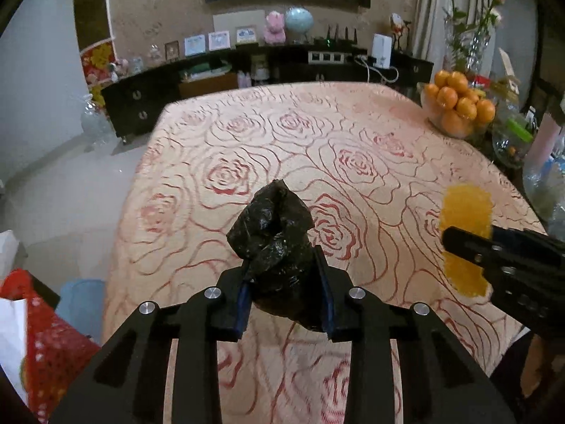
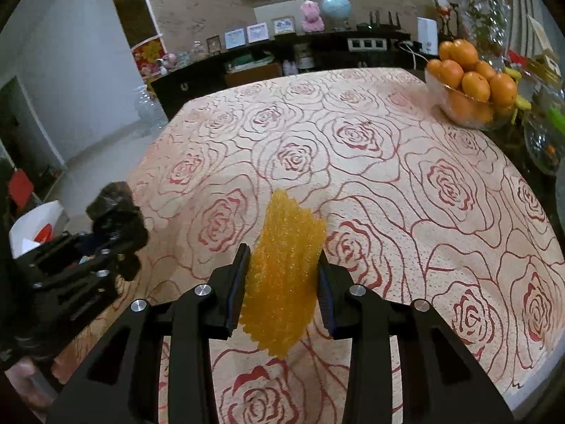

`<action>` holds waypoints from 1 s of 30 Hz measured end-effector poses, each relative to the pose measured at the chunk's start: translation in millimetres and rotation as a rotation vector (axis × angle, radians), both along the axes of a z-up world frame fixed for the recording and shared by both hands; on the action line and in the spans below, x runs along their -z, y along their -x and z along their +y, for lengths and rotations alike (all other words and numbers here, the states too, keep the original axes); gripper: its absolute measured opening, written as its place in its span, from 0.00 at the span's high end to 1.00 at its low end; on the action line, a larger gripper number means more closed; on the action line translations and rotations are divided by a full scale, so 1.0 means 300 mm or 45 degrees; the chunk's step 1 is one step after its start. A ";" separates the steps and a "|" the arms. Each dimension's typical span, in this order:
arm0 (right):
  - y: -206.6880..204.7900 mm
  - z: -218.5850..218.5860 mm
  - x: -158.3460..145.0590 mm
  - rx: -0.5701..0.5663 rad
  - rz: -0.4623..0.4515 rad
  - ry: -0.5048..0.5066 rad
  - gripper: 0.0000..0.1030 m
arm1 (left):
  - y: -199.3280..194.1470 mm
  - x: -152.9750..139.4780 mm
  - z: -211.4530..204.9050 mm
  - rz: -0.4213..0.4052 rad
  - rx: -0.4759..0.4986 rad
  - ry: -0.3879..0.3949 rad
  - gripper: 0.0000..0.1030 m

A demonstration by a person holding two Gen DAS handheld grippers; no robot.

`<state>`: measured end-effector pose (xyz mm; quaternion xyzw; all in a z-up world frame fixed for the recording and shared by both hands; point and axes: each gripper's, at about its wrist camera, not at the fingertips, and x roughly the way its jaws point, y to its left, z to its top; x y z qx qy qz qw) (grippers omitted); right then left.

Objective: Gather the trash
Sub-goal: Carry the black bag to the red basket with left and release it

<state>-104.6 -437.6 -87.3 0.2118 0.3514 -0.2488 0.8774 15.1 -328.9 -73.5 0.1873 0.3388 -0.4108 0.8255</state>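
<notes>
My left gripper (image 1: 284, 282) is shut on a crumpled black plastic bag (image 1: 273, 236) and holds it above the rose-patterned tablecloth (image 1: 282, 141). My right gripper (image 2: 282, 282) is shut on a piece of orange foam mesh (image 2: 282, 272), held upright above the cloth. The right gripper (image 1: 494, 258) with the orange mesh (image 1: 466, 212) shows at the right of the left wrist view. The left gripper (image 2: 106, 243) with the black bag (image 2: 113, 208) shows at the left of the right wrist view, near the table's left edge.
A glass bowl of oranges (image 2: 469, 84) stands at the table's far right corner, with glassware (image 2: 543, 141) beside it. A dark sideboard (image 1: 247, 74) with frames and ornaments lines the back wall. A red-and-white bag (image 1: 31, 335) and a blue bin (image 1: 81, 304) sit left of the table.
</notes>
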 end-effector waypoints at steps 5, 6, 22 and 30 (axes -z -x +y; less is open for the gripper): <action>-0.012 0.046 -0.008 -0.045 -0.009 0.030 0.66 | 0.035 -0.072 0.110 -0.042 -0.027 0.039 0.71; -0.015 0.056 -0.010 -0.055 -0.011 0.036 0.66 | 0.042 -0.086 0.139 -0.056 -0.035 0.045 0.71; 0.012 0.303 -0.020 -0.192 -0.039 0.161 0.66 | 0.089 -0.116 0.507 -0.168 -0.271 0.085 0.71; -0.020 0.355 0.021 -0.250 0.002 0.177 0.66 | 0.044 -0.113 0.589 -0.156 -0.344 0.107 0.71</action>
